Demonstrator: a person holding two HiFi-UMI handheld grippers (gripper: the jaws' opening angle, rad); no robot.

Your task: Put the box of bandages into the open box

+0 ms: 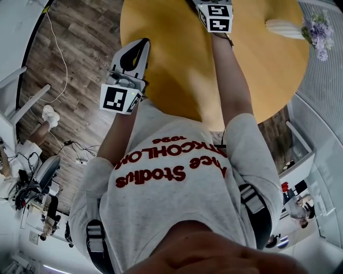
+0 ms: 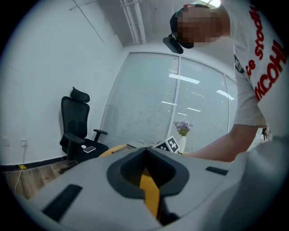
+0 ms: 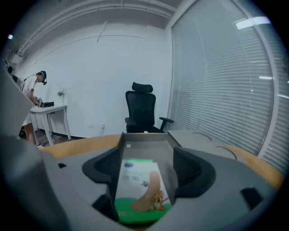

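Observation:
In the right gripper view, a white and green box of bandages [image 3: 141, 189] sits between the jaws of my right gripper [image 3: 145, 173], which is shut on it. Just beyond it stands the open grey box [image 3: 146, 140], its inside facing me; the bandage box hangs at its near edge. The head view shows only the right gripper's marker cube [image 1: 215, 16] over the round wooden table [image 1: 177, 64]. My left gripper [image 1: 134, 53] is held off the table's left edge. Its jaws [image 2: 146, 176] are shut on nothing.
A white vase of purple flowers [image 1: 316, 29] lies at the table's far right. A black office chair [image 3: 142, 110] stands behind the table beside a wall of blinds. A person stands at a white desk [image 3: 49, 113] far left. Cables run over the wooden floor [image 1: 64, 80].

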